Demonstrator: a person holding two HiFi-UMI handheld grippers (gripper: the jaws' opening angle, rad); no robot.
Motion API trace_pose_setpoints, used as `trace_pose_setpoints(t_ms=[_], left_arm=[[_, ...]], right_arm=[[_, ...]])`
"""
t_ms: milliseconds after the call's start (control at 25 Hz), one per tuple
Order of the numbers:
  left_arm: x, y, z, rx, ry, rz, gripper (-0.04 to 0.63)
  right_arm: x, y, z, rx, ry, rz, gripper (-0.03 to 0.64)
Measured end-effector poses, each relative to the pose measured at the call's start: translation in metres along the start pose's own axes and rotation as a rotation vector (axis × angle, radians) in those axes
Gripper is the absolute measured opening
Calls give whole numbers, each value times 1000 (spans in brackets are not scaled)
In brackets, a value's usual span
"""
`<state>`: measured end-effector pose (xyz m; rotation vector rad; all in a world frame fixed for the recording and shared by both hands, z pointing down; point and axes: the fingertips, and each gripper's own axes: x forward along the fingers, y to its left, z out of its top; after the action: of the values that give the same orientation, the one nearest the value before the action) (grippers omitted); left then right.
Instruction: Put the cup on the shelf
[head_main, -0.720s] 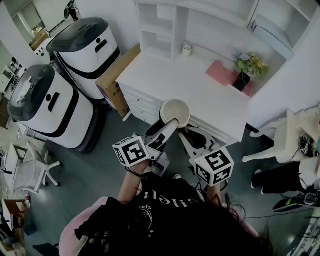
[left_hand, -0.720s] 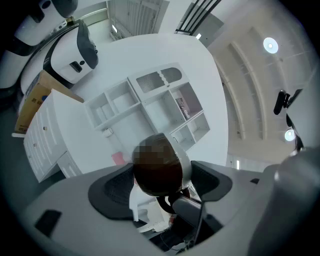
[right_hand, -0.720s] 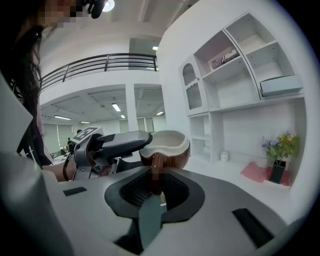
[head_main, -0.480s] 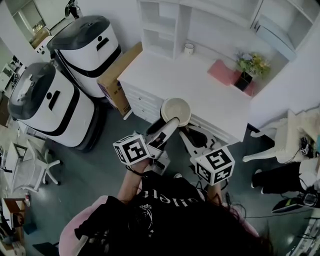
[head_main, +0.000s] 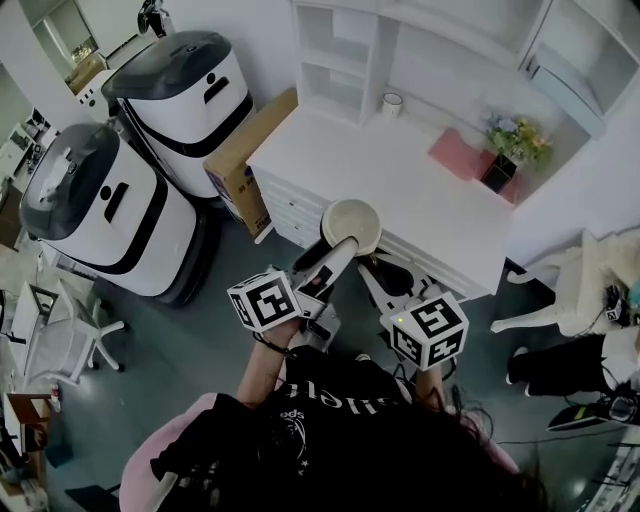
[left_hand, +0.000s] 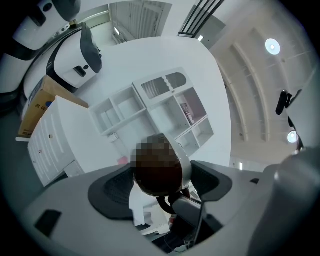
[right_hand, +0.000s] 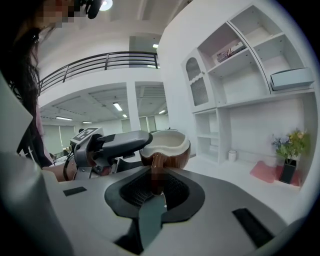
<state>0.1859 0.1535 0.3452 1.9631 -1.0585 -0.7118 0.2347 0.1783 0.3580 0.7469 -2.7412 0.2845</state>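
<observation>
Cup (head_main: 351, 222) rim-up, side hidden by left gripper (head_main: 343, 244) clamped on it, right gripper (head_main: 373, 270) closed, empty, just beside, desk (head_main: 400, 185) edge below, shelf (head_main: 372, 55) well apart beyond.

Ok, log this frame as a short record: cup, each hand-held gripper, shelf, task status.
cup: cream inside, brown outside, held in the air in front of the white desk
left hand-held gripper: shut on the cup's body
right hand-held gripper: jaws close together around the cup's brown handle, apparently gripping it
shelf: white unit at the back of the desk
task status: cup not yet on the shelf
</observation>
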Motion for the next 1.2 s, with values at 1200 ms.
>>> trace_pose_setpoints(t_ms=[1200], left_arm=[[38, 151, 133, -60, -60, 101, 365]], right_arm=[[200, -49, 23, -13, 85, 117, 78]])
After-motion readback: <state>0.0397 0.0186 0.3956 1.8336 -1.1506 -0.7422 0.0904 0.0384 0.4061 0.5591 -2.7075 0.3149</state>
